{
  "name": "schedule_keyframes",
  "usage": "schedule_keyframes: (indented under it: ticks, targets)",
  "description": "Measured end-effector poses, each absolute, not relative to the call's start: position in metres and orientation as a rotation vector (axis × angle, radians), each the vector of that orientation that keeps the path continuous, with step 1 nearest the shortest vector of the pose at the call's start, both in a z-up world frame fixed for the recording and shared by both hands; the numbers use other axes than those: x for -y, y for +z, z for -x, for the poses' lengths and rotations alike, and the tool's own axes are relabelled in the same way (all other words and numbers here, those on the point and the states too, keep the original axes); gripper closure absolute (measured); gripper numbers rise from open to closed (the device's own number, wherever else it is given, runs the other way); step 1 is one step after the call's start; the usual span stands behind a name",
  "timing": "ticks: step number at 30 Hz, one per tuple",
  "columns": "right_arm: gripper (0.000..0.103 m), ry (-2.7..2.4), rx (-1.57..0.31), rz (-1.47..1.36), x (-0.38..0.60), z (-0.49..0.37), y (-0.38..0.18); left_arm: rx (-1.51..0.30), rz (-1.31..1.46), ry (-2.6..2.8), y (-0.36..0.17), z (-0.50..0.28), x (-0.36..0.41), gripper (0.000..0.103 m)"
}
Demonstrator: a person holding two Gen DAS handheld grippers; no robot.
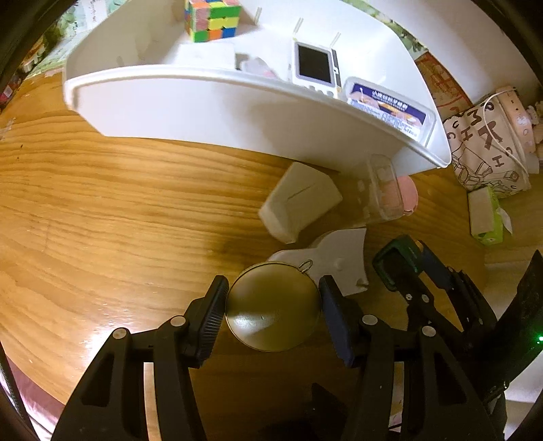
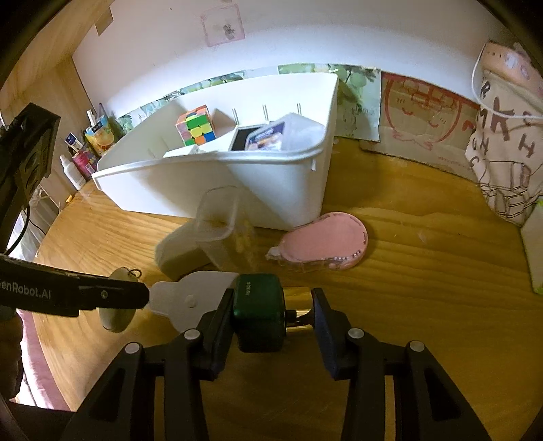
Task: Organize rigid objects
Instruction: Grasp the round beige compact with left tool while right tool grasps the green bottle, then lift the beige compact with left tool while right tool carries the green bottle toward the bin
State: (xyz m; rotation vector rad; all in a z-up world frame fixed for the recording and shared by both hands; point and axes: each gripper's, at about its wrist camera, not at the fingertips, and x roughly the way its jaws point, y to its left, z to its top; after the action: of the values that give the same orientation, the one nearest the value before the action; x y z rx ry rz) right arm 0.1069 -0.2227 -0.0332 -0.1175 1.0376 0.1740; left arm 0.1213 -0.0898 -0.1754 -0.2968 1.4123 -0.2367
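My left gripper (image 1: 273,310) has its fingers on both sides of a round brass tin (image 1: 273,307) with a small ring, shut on it just above the wooden table. My right gripper (image 2: 271,313) straddles a dark green block (image 2: 259,310); the left pad touches it, the right pad stands apart, with a small knob between. The green block also shows in the left wrist view (image 1: 397,268). A white bin (image 1: 217,101) stands behind, holding a colour cube (image 1: 212,18), a small white device (image 1: 314,66) and a clear box (image 1: 390,107).
On the table lie a white box (image 1: 300,202), a clear container (image 2: 217,224), a pink tape dispenser (image 2: 325,241) and a flat white plastic piece (image 1: 339,261). A printed cloth bag (image 2: 505,159) stands at the right. Bottles (image 2: 79,156) stand at the far left.
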Motion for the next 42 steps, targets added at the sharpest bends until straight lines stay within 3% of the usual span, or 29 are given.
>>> schedule_keyframes:
  ticks: [22, 42]
  targets:
    - [0.06, 0.085, -0.891, 0.153, 0.126, -0.104, 0.023, -1.231, 0.254, -0.33, -0.125, -0.144, -0.013, 0.044]
    - [0.06, 0.072, -0.725, 0.149, 0.079, -0.148, 0.044, -0.999, 0.174, -0.464, -0.091, -0.208, -0.024, 0.044]
